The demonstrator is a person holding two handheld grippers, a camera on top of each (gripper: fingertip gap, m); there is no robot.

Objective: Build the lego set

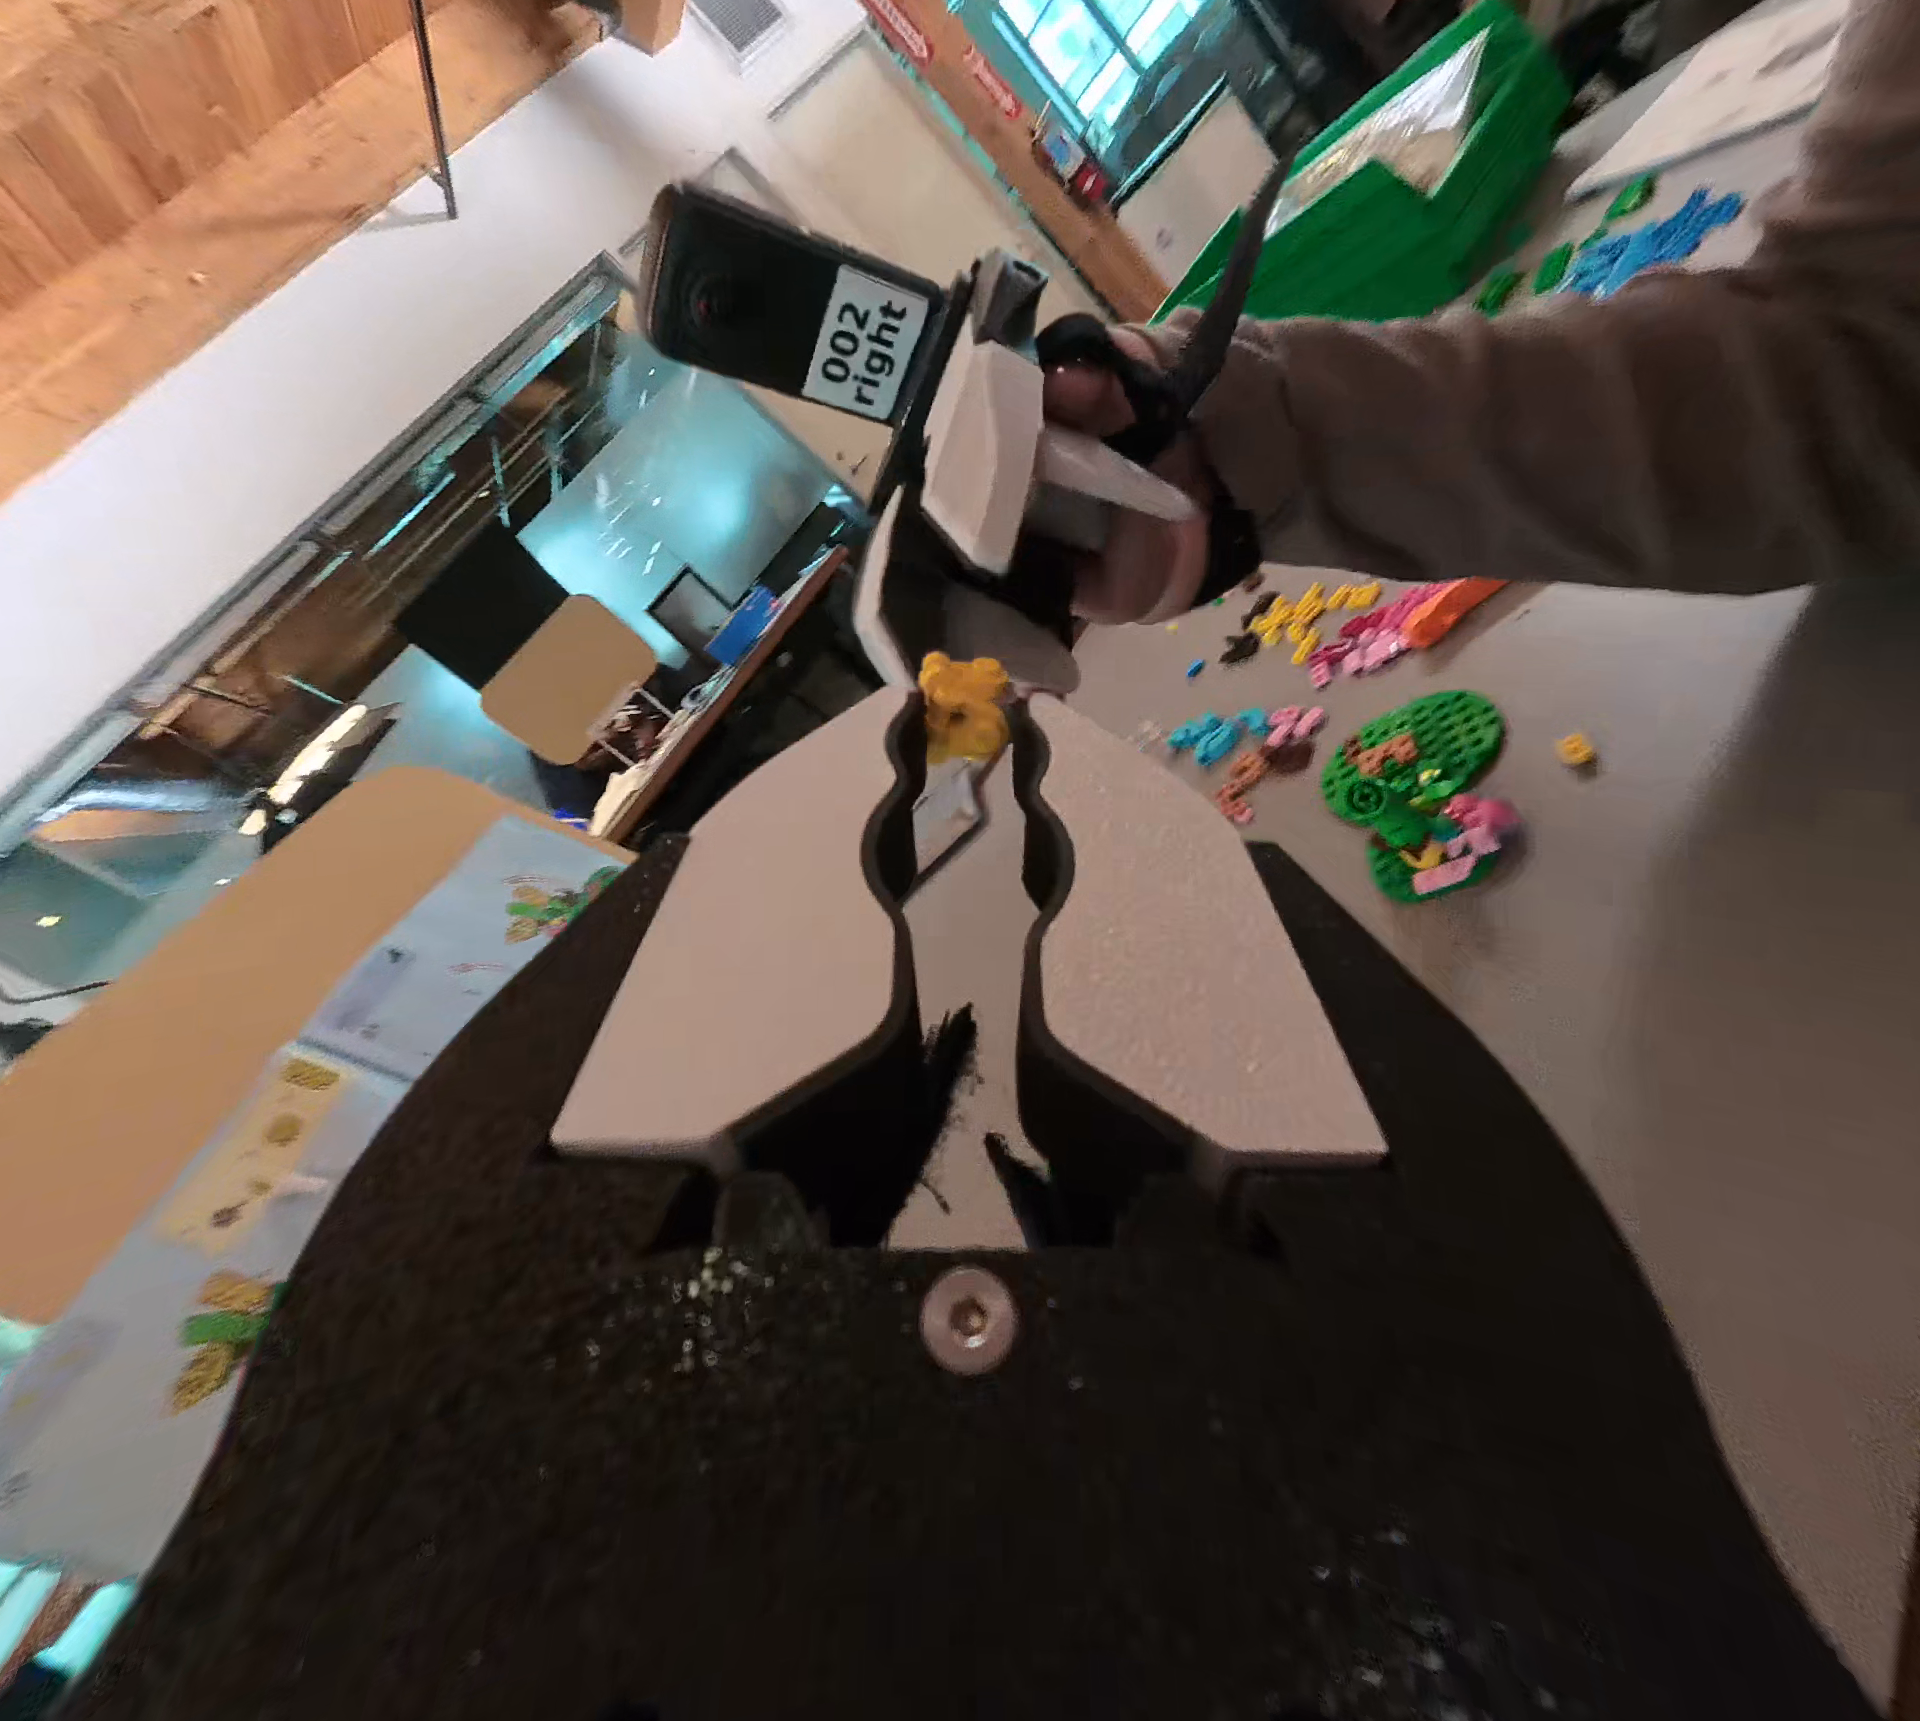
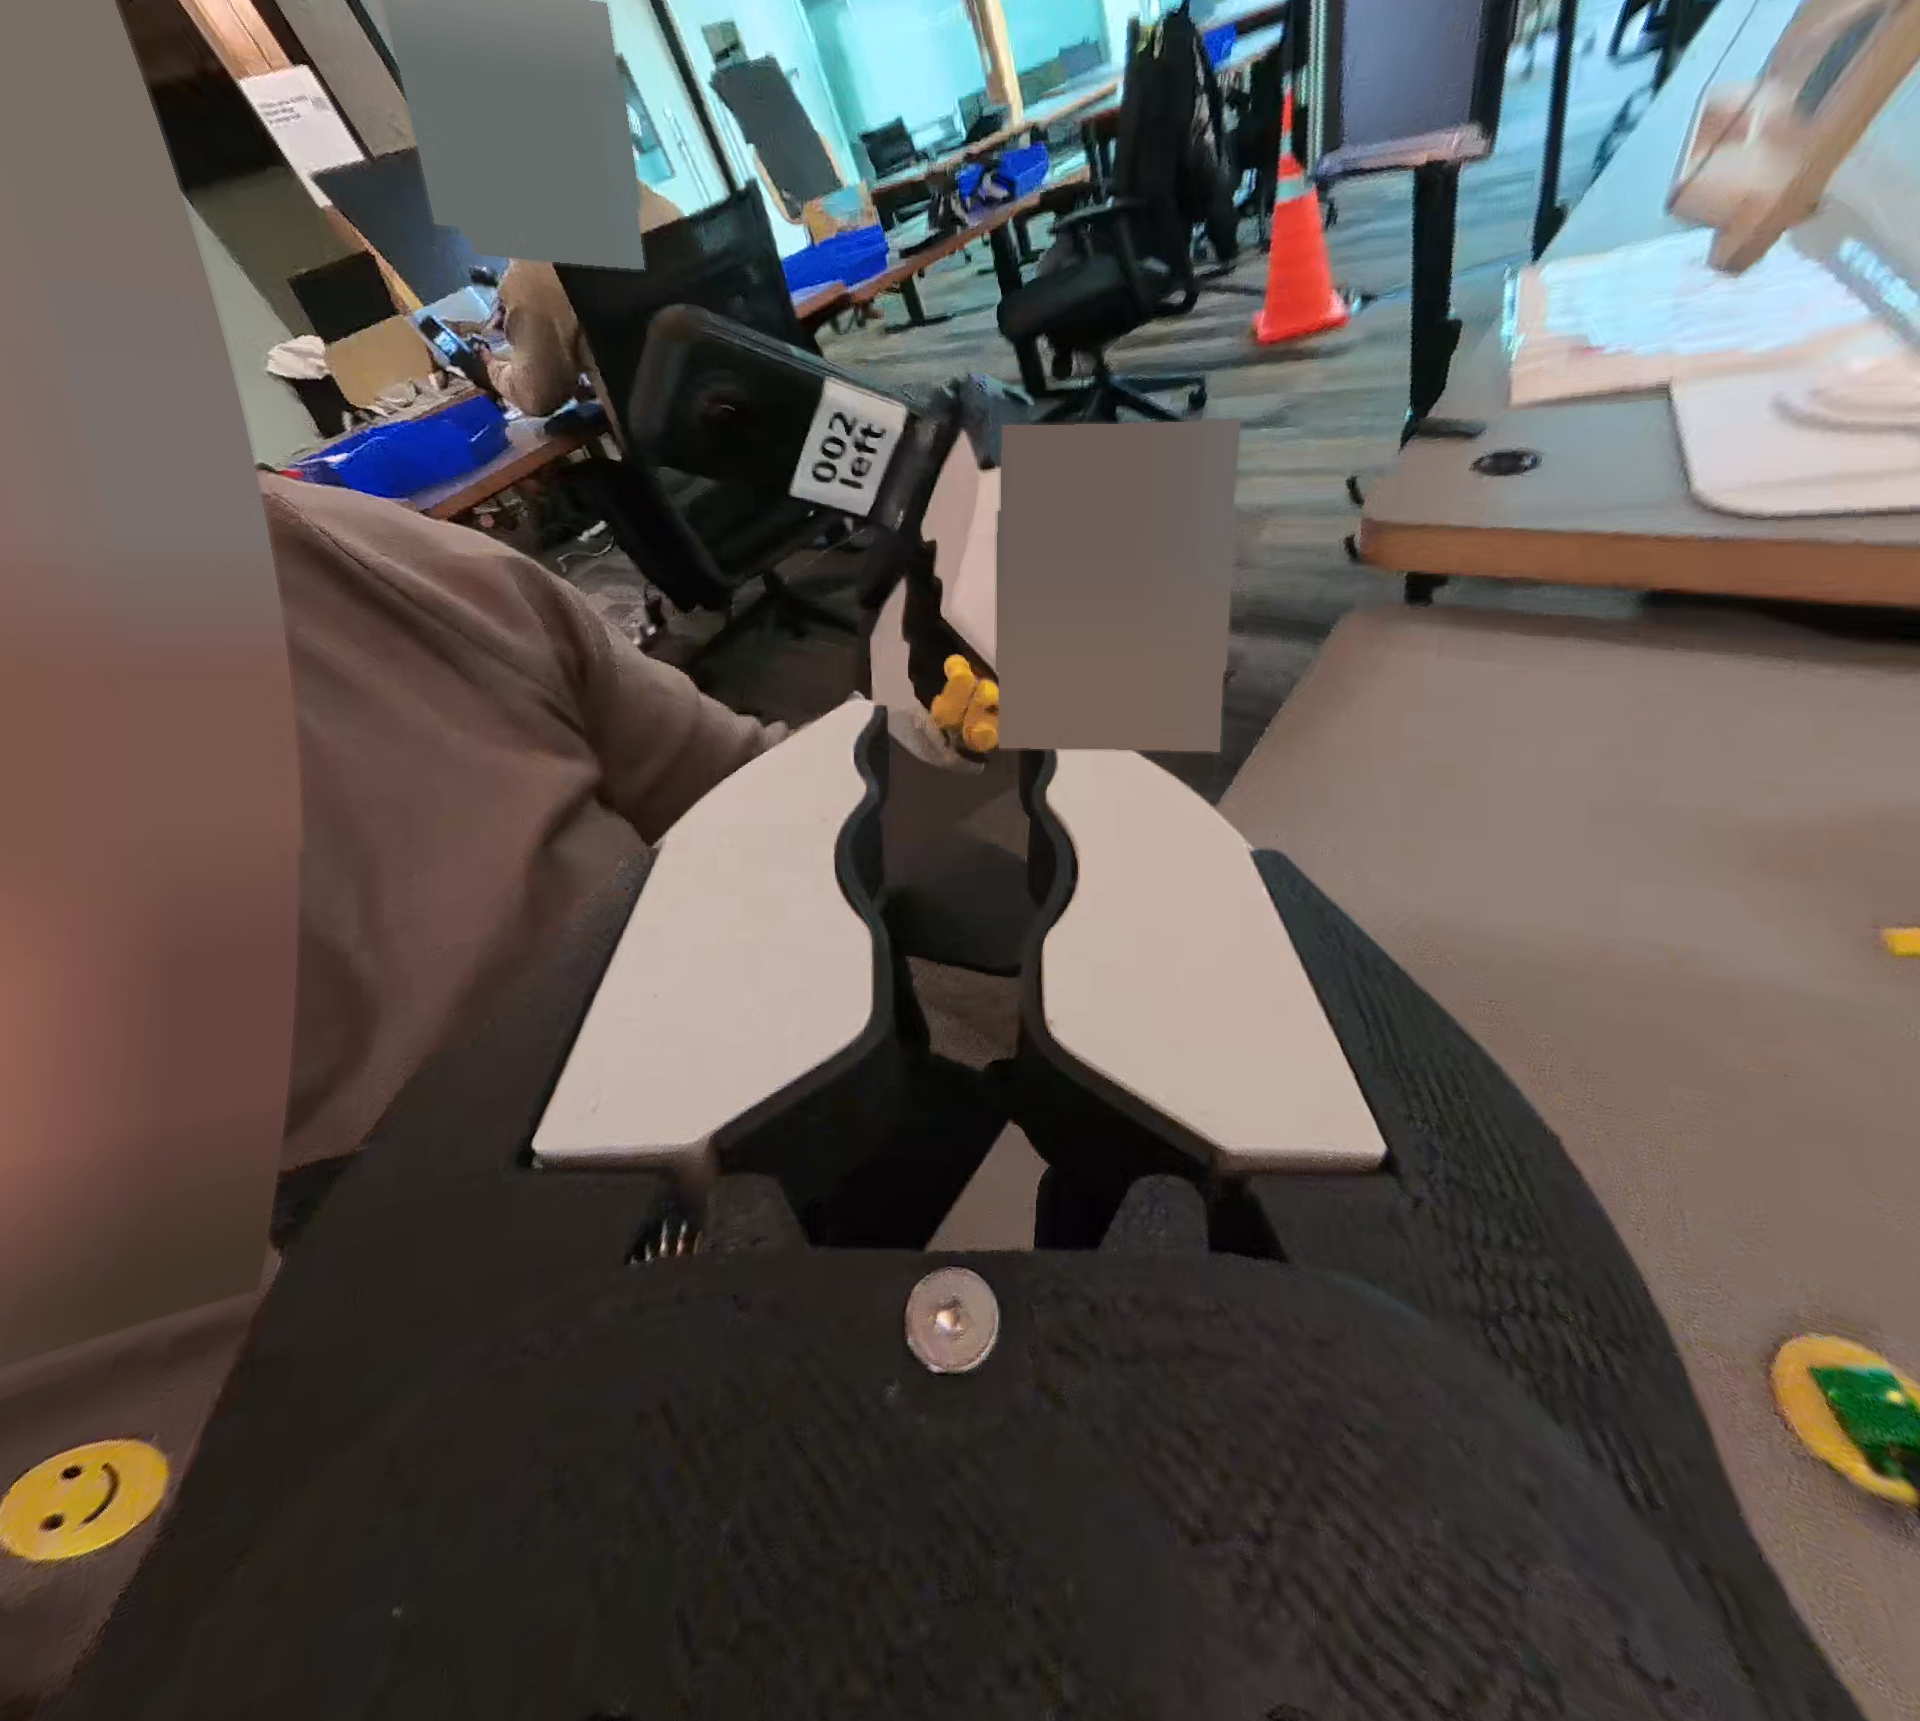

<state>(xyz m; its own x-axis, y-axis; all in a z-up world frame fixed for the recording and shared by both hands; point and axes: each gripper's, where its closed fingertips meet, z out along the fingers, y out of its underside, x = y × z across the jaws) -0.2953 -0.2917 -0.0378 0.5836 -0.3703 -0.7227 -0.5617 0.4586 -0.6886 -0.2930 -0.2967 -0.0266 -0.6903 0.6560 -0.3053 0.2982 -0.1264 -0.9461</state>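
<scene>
Lego piece (image 1: 964,705), white-labelled cameras (image 1: 774,310)

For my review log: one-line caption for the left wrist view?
Left tongs pinch a yellow Lego piece midair, meeting the right tongs above the table.

two grippers (image 1: 964,715) (image 2: 951,741), one yellow piece (image 1: 963,703).

Left gripper (image 1: 964,721) pinching a yellow piece (image 1: 964,703) at its fingertips, jaws nearly together. Right gripper (image 1: 961,643) meeting the same piece from above, held in a hand (image 1: 1132,487) with a beige sleeve (image 1: 1507,435). Lying on the grey table (image 1: 1662,944): a green baseplate (image 1: 1423,767) carrying pink and brown bricks, loose blue bricks (image 1: 1216,731), yellow and pink bricks (image 1: 1330,622) farther off. Green box (image 1: 1392,217) standing beyond.
</scene>
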